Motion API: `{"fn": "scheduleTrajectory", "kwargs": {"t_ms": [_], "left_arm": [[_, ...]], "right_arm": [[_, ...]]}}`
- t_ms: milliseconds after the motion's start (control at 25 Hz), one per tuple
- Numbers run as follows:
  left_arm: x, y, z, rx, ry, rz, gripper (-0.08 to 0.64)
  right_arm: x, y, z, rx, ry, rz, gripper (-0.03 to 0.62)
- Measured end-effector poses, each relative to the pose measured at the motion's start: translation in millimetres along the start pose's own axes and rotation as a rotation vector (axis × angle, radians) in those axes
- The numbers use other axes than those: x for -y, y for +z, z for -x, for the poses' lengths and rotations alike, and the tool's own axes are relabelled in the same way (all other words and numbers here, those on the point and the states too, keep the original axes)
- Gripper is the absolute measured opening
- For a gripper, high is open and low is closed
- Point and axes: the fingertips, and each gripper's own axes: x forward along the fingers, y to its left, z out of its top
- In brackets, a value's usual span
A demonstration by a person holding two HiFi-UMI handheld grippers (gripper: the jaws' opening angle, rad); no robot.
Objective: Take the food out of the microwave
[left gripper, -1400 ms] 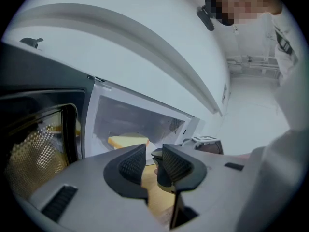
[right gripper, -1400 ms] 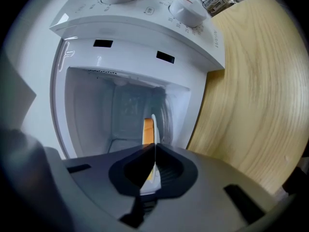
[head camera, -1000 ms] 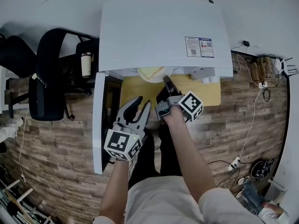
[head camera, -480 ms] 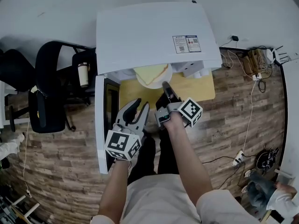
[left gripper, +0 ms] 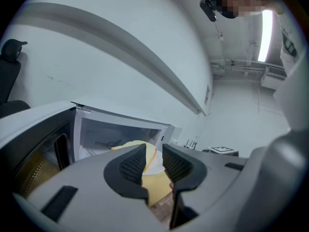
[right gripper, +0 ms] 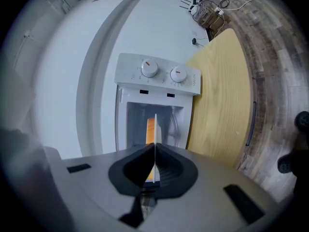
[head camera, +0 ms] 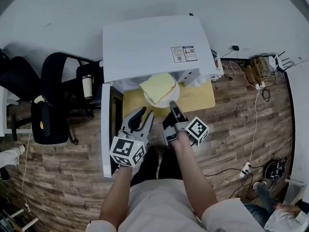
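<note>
Over table (head camera: 203, 94), plate (head camera: 175, 92) in right claw (head camera: 174, 110)

Pale yellow sandwich (head camera: 157, 87) flat on white plate (head camera: 173, 97), level, just outside white microwave (head camera: 149, 45) front; door (head camera: 106, 134) open.

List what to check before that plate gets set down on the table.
1. Grip: right gripper clamped on plate rim: ok.
2. Load: sandwich lies flat on plate: ok.
3. Clearance: plate fully out of microwave: cannot tell; its far edge meets the microwave's front in the head view.
4. Path: door swung wide: ok.
5. Support: left gripper open and empty: ok.
6. Landing: bare table right of plate: ok.
</note>
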Motion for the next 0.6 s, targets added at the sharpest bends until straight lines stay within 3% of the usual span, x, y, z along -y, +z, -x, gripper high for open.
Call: {"fn": "scheduleTrajectory", "kwargs": {"t_ms": [600], "left_arm": [[56, 29, 13, 0.043, 0.049, -0.038, 0.104]], "right_arm": [[-48, 21, 77, -0.103, 0.035, -0.032, 0.006]]}}
